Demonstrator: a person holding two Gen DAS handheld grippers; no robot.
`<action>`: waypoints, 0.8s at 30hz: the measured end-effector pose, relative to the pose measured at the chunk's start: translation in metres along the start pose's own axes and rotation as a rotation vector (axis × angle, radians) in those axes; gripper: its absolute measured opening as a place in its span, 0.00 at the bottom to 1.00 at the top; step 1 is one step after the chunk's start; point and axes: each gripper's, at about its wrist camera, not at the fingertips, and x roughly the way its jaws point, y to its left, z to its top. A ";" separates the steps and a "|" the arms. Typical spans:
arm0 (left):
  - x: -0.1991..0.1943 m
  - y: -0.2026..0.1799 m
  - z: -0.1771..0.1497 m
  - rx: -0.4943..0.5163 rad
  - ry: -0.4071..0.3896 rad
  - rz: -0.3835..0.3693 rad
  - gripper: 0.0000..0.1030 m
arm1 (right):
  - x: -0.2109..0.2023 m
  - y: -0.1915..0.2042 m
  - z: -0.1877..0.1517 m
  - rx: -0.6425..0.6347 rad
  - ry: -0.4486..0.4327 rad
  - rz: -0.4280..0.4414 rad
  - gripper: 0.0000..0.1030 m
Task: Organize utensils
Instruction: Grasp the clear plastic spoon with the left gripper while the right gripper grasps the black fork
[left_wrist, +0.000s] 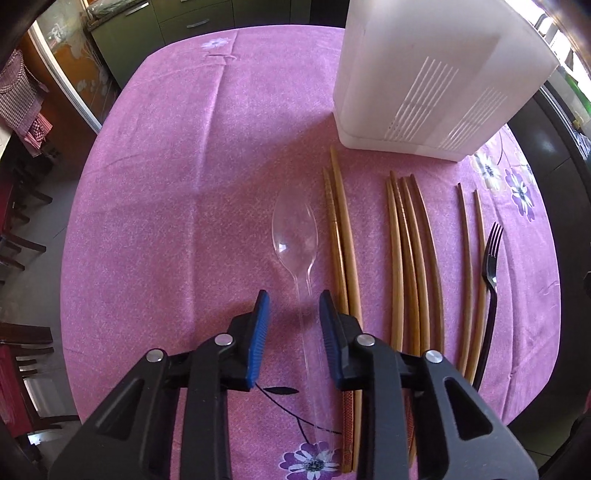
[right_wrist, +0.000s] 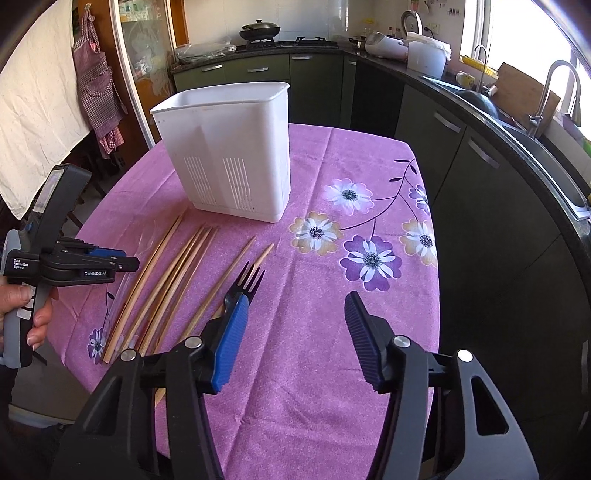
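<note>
A clear plastic spoon (left_wrist: 293, 236) lies on the purple tablecloth (left_wrist: 166, 192), bowl pointing away from me. My left gripper (left_wrist: 293, 295) points steeply down over it. The spoon's thin handle runs between the blue pads with a gap on each side, so the gripper is open. Right of the spoon lie several wooden chopsticks (left_wrist: 406, 258) and a black fork (left_wrist: 491, 280). In the right wrist view my right gripper (right_wrist: 297, 297) stands open over bare cloth. The fork (right_wrist: 251, 275) is just beyond the left fingertip and partly hidden by it. The left gripper (right_wrist: 127, 260) shows at the left, held by a hand.
A tall white slotted utensil holder (left_wrist: 424, 74) (right_wrist: 229, 147) stands behind the chopsticks (right_wrist: 173, 269). The table's edge runs close on the right, with dark kitchen cabinets and a sink counter (right_wrist: 517, 122) beyond. Chairs (left_wrist: 22, 350) stand at the left.
</note>
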 end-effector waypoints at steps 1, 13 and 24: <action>0.002 -0.001 0.001 0.000 0.006 0.001 0.21 | 0.001 0.000 -0.001 0.001 0.001 -0.001 0.53; 0.002 -0.006 0.005 0.015 0.017 0.019 0.08 | 0.006 -0.002 0.001 0.000 0.023 -0.009 0.53; -0.070 0.013 -0.004 0.000 -0.213 0.010 0.08 | 0.052 0.018 0.005 0.081 0.229 0.114 0.35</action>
